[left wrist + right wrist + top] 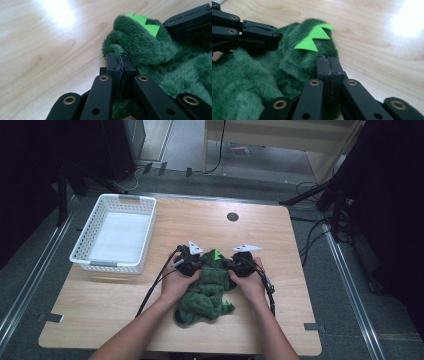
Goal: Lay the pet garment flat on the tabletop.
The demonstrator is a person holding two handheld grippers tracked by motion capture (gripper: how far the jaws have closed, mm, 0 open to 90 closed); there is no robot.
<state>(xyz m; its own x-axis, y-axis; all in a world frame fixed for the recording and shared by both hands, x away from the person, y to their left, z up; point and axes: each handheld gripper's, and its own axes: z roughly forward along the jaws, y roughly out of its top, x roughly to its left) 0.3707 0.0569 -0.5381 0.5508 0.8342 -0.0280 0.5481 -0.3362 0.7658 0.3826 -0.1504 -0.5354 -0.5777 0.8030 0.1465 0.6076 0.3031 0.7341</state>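
- Black left gripper (121, 63): jaws clenched on fuzzy dark-green plush garment (150, 47), pinched fold hidden between pads.
- Black right gripper (329, 65): clamped likewise, apparently beside bright-green felt spikes (315, 37).
- Garment's lower part partly covered by hands in high view.

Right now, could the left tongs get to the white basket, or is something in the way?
Probably yes, but not freely. The table between the left tongs and the white basket is bare. The tongs are shut on the green fuzzy costume, so it would come along.

Overhead glare on pale tabletop (60, 15)
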